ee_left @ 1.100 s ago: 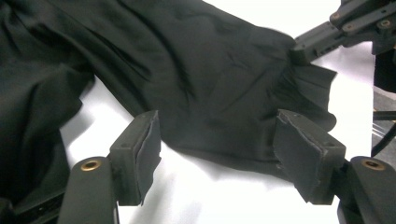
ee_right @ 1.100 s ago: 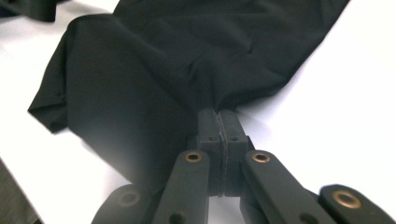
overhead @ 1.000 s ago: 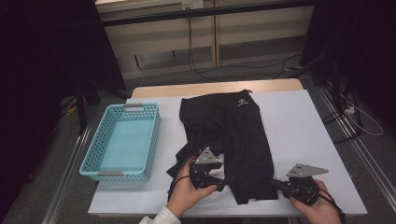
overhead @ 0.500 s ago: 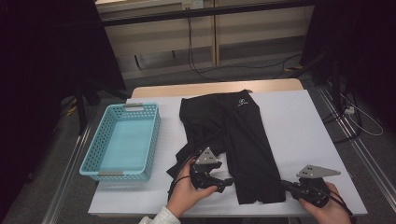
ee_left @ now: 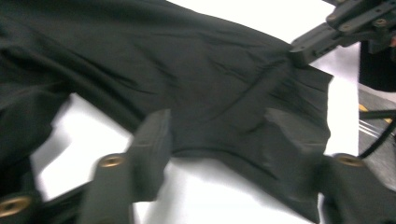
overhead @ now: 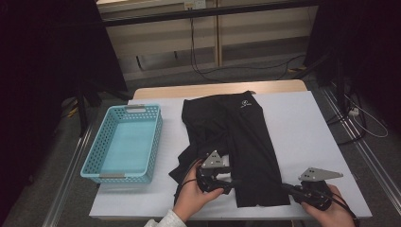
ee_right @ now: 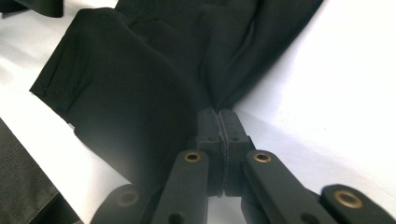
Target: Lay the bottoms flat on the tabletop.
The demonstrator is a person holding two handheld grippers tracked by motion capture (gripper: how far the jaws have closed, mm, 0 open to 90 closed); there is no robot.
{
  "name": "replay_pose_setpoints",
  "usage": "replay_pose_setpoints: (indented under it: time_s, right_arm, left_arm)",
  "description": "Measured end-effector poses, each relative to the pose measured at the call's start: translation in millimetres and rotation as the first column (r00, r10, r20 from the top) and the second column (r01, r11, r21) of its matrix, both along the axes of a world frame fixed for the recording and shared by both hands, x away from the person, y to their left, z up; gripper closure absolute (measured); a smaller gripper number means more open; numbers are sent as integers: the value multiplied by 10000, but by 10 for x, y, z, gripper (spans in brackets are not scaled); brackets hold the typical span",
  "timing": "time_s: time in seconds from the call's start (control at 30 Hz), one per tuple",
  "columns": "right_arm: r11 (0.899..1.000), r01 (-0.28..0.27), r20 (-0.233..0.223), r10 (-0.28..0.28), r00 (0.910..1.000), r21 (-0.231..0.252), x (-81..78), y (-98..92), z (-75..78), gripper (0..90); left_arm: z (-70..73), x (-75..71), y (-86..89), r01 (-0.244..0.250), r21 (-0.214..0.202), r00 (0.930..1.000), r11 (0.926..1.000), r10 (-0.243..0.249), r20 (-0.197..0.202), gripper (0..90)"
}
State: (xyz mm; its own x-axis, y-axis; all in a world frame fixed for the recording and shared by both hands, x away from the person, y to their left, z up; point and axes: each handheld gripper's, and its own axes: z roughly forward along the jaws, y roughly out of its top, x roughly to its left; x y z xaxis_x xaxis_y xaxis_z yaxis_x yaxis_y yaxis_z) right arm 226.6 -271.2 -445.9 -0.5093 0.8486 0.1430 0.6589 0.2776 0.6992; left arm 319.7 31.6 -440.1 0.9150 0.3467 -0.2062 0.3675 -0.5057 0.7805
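A black garment (overhead: 236,127) with a small white logo lies spread on the white table (overhead: 307,127), its hem toward me. My left gripper (overhead: 232,182) sits at the hem's left part. In the left gripper view its jaws (ee_left: 219,140) stand apart with the hem (ee_left: 201,149) between them, not pinched. They have just been closing. My right gripper (overhead: 286,187) is at the hem's right corner. In the right gripper view its jaws (ee_right: 219,122) are shut on a fold of the cloth (ee_right: 140,70). The right gripper's tip (ee_left: 303,49) also appears at the top right of the left gripper view.
A light blue plastic basket (overhead: 157,142) stands on the table left of the garment. The table's near edge runs just under both hands. Dark stands and cables sit on the floor beyond and to the right of the table.
My right gripper has shifted a little to the right with the hem corner in it. The left hand has stayed where it was.
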Motion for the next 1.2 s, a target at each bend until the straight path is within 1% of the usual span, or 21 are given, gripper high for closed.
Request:
replay_pose_setpoints:
  time_s: [0.07, 0.13, 0.17, 0.23, 0.27, 0.33, 0.37, 0.43, 0.5, 0.6, 0.73, 0.8, 0.87, 0.93, 1.0, 1.03, 1.07, 1.13, 1.17, 1.2]
  right_arm:
    - [9999, -121, -22, 121, 9999, -67, 0, 17, -8, 888]
    - [9998, -207, -29, 207, 9998, -30, -2, 24, -8, 877]
    - [9997, -239, -22, 239, 9997, -31, -2, 26, -5, 883]
    - [9995, -320, -39, 320, 9995, -20, -6, 31, 9, 867]
    - [9996, -284, 48, 284, 9996, -46, -5, 30, 17, 839]
    - [10000, 54, 307, -51, 9995, -83, 3, 22, 28, 714]
    - [9994, 347, 397, -343, 9986, -87, 9, 14, 31, 678]
    - [9974, 716, 471, -717, 9963, 28, 24, -13, 25, 608]
    - [9942, 1071, 465, -1075, 9931, 111, 42, -40, 8, 580]
    - [9912, 1319, 407, -1323, 9904, 115, 74, -74, -19, 542]
    - [9916, 1293, 319, -1290, 9911, -95, 115, -73, -53, 563]
    - [9914, 1302, 354, -1297, 9909, -113, 130, -59, -60, 573]
    - [9935, 1134, 423, -1127, 9927, -140, 142, -25, -67, 621]
    - [9953, 955, 418, -948, 9946, -164, 151, 16, -69, 651]
    - [9955, 930, 372, -922, 9950, -190, 161, 40, -67, 721]
    - [9955, 919, 379, -910, 9951, -210, 167, 42, -67, 766]
    - [9958, 906, 331, -900, 9954, -151, 174, 37, -67, 813]
    - [9960, 865, 180, -869, 9961, 220, 188, 21, -80, 882]
    - [9957, 842, 87, -846, 9964, 397, 191, 12, -85, 900]
    - [9955, 826, 66, -830, 9965, 473, 192, 6, -87, 900]
  left_arm:
    - [-24, -13, -22, 173, 152, 9998, 9997, -174, 70, 503]
    - [-42, -21, -32, 226, 227, 9997, 9995, -226, -11, 521]
    - [-47, -21, -35, 291, 248, 9996, 9993, -290, -47, 544]
    - [-55, -16, -31, 243, 273, 9997, 9993, -241, -89, 546]
    - [-59, -13, -28, 197, 275, 9997, 9994, -193, -123, 548]
    - [-72, -5, -15, 112, 344, 9997, 9993, -105, -208, 544]
    - [-81, 1, -10, 93, 404, 9998, 9991, -85, -193, 539]
    - [-99, 8, -9, 39, 414, 9995, 9991, -25, -328, 545]
    - [-112, 9, -17, 36, 481, 9992, 9988, -17, -396, 543]
    - [-134, 1, -40, -3, 538, 9984, 9986, 33, -557, 541]
    - [-144, -14, -60, 54, 639, 9991, 9979, -27, -413, 563]
    - [-146, -23, -62, 98, 653, 9992, 9978, -72, -397, 607]
    - [-142, -31, -65, 151, 727, 9989, 9972, -119, -446, 655]
    - [-138, -45, -74, 212, 820, 9986, 9964, -172, -500, 714]
    - [-137, -58, -86, 261, 861, 9982, 9959, -213, -560, 771]
    - [-138, -59, -90, 309, 835, 9974, 9960, -252, -680, 801]
    - [-139, -63, -95, 337, 801, 9967, 9962, -276, -761, 836]
    - [-134, -67, -100, 377, 834, 9966, 9958, -313, -765, 858]
    - [-125, -69, -102, 376, 902, 9964, 9952, -304, -796, 862]
    - [-114, -72, -102, 430, 961, 9963, 9944, -356, -779, 865]
